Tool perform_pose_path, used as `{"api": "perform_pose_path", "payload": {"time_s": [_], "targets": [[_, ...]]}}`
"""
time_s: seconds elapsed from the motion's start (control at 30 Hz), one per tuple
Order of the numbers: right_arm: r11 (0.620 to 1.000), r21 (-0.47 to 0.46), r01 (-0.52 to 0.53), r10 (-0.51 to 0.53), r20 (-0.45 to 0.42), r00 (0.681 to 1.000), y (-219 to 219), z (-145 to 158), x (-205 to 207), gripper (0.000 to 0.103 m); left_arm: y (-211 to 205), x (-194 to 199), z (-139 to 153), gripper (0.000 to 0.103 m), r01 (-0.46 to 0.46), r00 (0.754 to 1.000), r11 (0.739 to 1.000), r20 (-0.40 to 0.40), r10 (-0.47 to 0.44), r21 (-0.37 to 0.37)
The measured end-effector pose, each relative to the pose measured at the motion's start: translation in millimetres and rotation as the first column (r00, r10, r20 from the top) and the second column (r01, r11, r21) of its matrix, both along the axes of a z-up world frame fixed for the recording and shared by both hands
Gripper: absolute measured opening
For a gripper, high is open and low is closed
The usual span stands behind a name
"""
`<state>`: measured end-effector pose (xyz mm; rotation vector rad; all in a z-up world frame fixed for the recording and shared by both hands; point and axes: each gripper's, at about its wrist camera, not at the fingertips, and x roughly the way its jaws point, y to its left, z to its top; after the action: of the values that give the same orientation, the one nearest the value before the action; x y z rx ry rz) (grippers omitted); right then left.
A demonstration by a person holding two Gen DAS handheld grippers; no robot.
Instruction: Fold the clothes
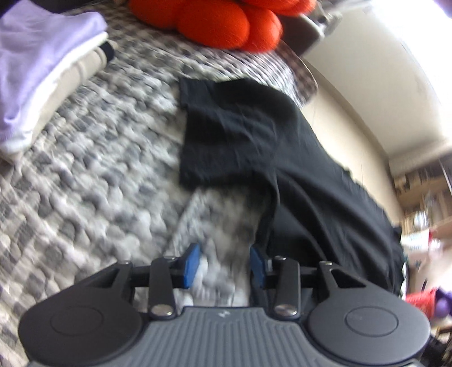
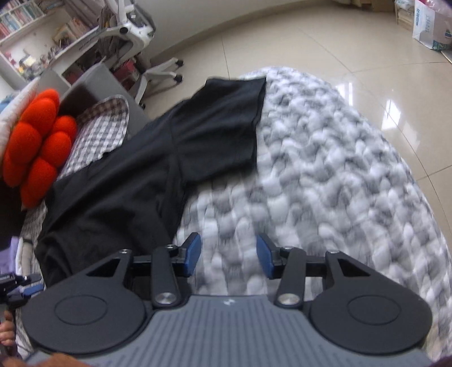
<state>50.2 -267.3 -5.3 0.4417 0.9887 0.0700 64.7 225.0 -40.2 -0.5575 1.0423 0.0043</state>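
Black T-shirt cloth starts right at the left gripper: its dark edge hangs against the outer side of the right-hand blue pad, and from there the garment runs away toward one and two o'clock. The jaws stand apart with only the grey-and-white knitted blanket showing between the pads, so nothing is pinched. One sleeve of the shirt lies spread flat at twelve o'clock from the gripper, well ahead of the pads. Farther out, at ten o'clock, a stack of folded clothes sits on the blanket, lilac on top of white and cream layers. At twelve o'clock, beyond the sleeve, rests an orange cushion made of round lobes.

From the right wrist view, the right gripper is likewise spread, its blue pads clear of any cloth and the knitted blanket filling the gap between them. Here the black T-shirt lies just beside the left pad and stretches toward ten and eleven o'clock, its other sleeve reaching out to twelve o'clock. At nine o'clock the orange cushion lies past the shirt, next to a checked sheet. Beyond the bed's edge, a white office chair stands at eleven o'clock on the glossy tiled floor.
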Motion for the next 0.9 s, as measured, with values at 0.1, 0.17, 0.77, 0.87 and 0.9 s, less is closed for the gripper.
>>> {"api": "perform_pose_path", "payload": {"time_s": [0.1, 0.17, 0.77, 0.87, 0.9], "targets": [[0.999, -0.009, -0.042, 0.042, -0.018, 0.999, 5, 2, -18, 0.047, -13, -15, 4, 0.038, 0.084, 0.996, 0.995, -0.003, -0.084, 0.061], [0.999, -0.009, -0.046, 0.046, -0.019, 0.999, 3, 5, -28, 0.045, -14, -21, 7, 0.038, 0.106, 0.994, 0.993, -0.001, -0.106, 0.059], [0.945, 0.297, 0.141, -0.190, 0.144, 0.971, -17, -22, 11, 0.042, -14, -3, -4, 0.037, -0.214, 0.959, 0.965, 0.153, 0.237, -0.155], [0.940, 0.311, 0.140, -0.206, 0.191, 0.960, -14, -26, 21, 0.042, -8, 2, -9, 0.037, -0.224, 0.951, 0.957, 0.172, 0.255, -0.182], [0.939, 0.313, 0.141, -0.211, 0.204, 0.956, -12, -27, 24, 0.040, -6, 5, -11, 0.037, -0.227, 0.949, 0.955, 0.178, 0.262, -0.192]]}}
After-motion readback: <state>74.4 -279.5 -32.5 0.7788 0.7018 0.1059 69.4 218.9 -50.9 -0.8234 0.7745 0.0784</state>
